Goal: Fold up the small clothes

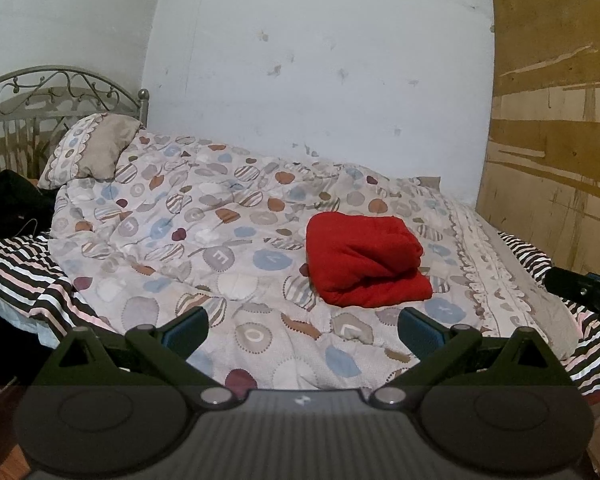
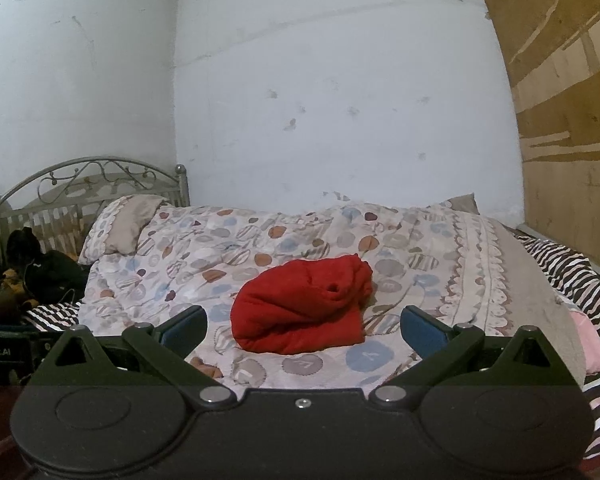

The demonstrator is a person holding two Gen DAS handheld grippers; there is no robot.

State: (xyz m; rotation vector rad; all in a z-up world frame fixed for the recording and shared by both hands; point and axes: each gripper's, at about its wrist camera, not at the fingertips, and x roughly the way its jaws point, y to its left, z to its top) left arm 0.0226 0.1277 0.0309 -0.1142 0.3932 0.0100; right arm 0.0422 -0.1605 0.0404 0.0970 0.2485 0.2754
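Note:
A red garment lies folded into a thick bundle on the patterned quilt of the bed. It also shows in the right wrist view. My left gripper is open and empty, held back from the garment, which lies ahead and slightly right of it. My right gripper is open and empty, with the garment just ahead between its fingers' line but apart from them. The right gripper's body shows at the right edge of the left wrist view.
A pillow lies by the metal headboard at the left. A striped sheet shows under the quilt on both sides. Dark clothes are piled at the far left. A wooden board leans against the wall at right.

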